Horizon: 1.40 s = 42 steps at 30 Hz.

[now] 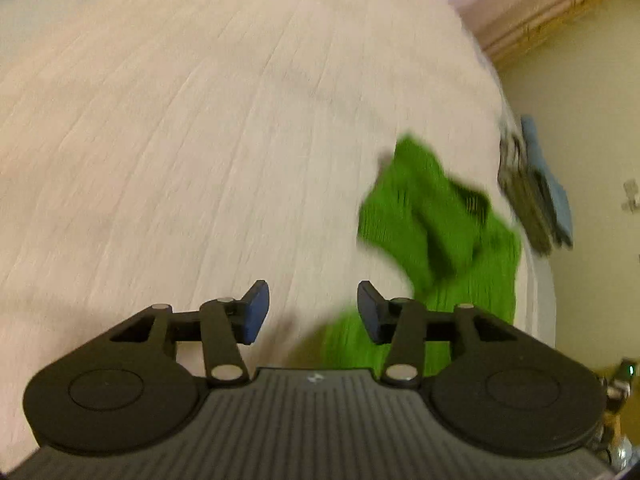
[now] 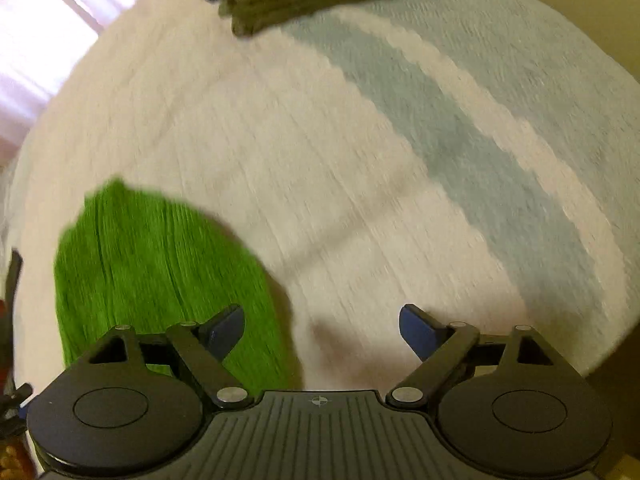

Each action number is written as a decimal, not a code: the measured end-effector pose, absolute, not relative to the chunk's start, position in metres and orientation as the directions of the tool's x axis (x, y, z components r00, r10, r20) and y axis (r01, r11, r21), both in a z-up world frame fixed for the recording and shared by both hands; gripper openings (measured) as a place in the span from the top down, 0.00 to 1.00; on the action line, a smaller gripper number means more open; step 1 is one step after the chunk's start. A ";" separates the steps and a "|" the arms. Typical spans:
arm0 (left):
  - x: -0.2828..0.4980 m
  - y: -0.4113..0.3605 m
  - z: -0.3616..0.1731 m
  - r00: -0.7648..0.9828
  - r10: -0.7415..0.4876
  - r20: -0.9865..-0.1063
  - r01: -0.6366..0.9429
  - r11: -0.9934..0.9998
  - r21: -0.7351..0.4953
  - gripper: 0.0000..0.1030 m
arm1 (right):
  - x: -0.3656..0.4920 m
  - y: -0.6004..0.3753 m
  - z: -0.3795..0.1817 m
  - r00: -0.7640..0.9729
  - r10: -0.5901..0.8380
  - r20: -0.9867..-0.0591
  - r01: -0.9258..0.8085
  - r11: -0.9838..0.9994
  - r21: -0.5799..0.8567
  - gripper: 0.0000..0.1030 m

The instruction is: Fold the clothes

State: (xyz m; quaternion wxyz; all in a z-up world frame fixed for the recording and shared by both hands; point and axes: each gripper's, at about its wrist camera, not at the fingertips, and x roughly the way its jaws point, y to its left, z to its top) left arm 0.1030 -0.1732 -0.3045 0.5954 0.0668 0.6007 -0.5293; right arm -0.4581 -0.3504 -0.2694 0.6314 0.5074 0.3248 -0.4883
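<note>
Bedspread of cream ribbed cotton (image 1: 180, 120) stretches wide ahead of me. Crumpled bright green knitted garment (image 1: 432, 220) lies near its right edge. My left gripper (image 1: 313, 312) and right gripper (image 2: 322, 334) gape apart, holding nothing

No readable text, brand, number or label is found in either view. Only a small white crosshair mark is seen printed on the ribbed body of the right gripper (image 2: 322, 334), and a blurred, illegible white mark on that of the left gripper (image 1: 313, 313).
</note>
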 end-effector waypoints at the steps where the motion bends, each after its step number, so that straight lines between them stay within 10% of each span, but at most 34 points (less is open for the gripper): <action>1: 0.100 -0.191 -0.312 -0.304 -0.551 -0.777 0.703 0.421 -0.573 0.56 | -0.451 -0.360 -0.272 0.318 -0.295 -0.901 0.944 0.011 0.330 0.15; 9: 0.061 -0.279 -0.378 -0.386 -0.500 -0.775 0.691 0.401 -0.602 0.46 | -0.410 -0.376 -0.297 0.323 -0.283 -0.903 0.946 0.074 0.315 0.15; 12: 0.054 -0.282 -0.376 -0.374 -0.555 -0.743 0.681 0.379 -0.626 0.93 | -0.414 -0.371 -0.304 0.311 -0.262 -0.914 0.949 0.031 0.315 0.15; 22: 0.133 -0.351 -0.214 -0.158 -0.782 -0.604 0.885 0.159 -0.437 0.96 | -0.393 -0.403 -0.291 0.352 -0.306 -0.884 0.933 0.046 0.356 0.15; 30: 0.200 -0.397 -0.207 0.210 -0.669 -0.713 0.937 0.347 -0.050 0.90 | -0.326 -0.448 -0.285 0.498 -0.309 -0.810 0.866 0.229 0.445 0.15; 34: 0.233 -0.365 -0.264 0.059 -0.571 -0.819 0.838 0.474 -0.270 0.89 | -0.285 -0.482 -0.304 0.564 -0.255 -0.786 0.822 0.261 0.505 0.15; 42: 0.222 -0.346 -0.322 -0.140 -0.622 -0.771 0.651 0.528 -0.545 0.51 | -0.191 -0.552 -0.401 0.758 0.051 -0.651 0.652 -0.016 0.758 0.16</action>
